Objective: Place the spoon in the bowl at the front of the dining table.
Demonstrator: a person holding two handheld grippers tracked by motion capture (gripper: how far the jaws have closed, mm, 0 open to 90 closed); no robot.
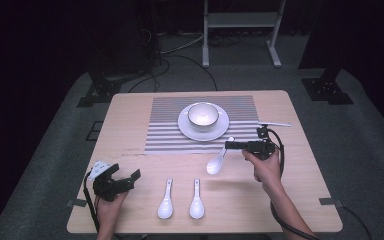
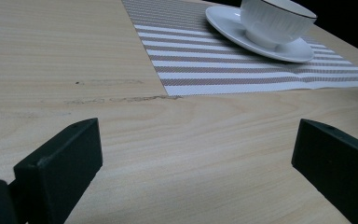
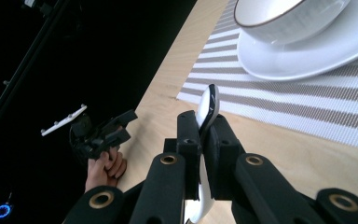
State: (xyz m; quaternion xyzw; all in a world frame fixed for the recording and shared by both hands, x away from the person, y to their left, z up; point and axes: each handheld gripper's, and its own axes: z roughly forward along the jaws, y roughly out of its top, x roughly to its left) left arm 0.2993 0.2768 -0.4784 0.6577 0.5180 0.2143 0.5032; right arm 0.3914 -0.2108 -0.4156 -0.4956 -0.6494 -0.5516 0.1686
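White spoon [image 1: 217,161] pinched in right fingers [image 3: 189,140], near plate [image 1: 190,131]; left fingers [image 2: 65,163] spread.

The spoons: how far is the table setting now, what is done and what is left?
Done: the bowl sits on its saucer on the striped mat. In hand: the right gripper is shut on one white spoon, lifted above the table. Left: two spoons lie near the front edge; the left gripper is open, holding nothing.
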